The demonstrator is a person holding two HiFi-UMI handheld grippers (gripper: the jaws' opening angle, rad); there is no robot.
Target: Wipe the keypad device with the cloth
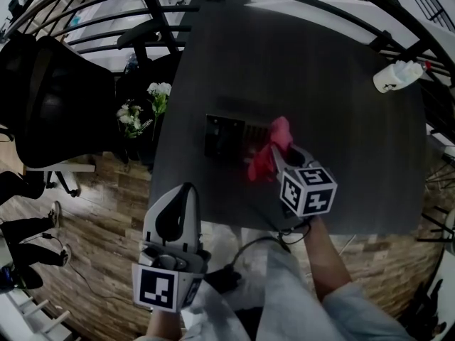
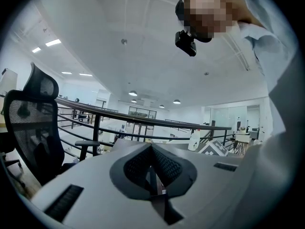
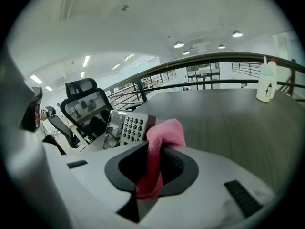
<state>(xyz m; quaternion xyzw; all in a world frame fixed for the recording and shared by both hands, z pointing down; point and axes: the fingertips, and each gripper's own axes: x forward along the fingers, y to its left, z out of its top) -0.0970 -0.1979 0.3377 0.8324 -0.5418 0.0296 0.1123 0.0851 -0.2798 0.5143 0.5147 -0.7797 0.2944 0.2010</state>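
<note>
The keypad device (image 1: 226,138) lies on the dark table (image 1: 341,141), left of centre. In the right gripper view its grey keys (image 3: 134,128) show just past the jaws, to the left. My right gripper (image 1: 277,160) is shut on a pink cloth (image 1: 271,150), which hangs right beside the device's right end. The cloth (image 3: 159,142) is pinched between the pads and bulges out above the right gripper (image 3: 155,151). My left gripper (image 1: 186,190) is held low off the table's near edge, tilted up. In its own view the left gripper (image 2: 151,151) is shut, with nothing in it.
A white bottle (image 1: 397,75) lies at the table's far right; it also shows as a bottle (image 3: 266,82) in the right gripper view. A black office chair (image 1: 57,101) and white flowers (image 1: 146,111) stand left of the table. A black railing (image 1: 178,9) runs behind it.
</note>
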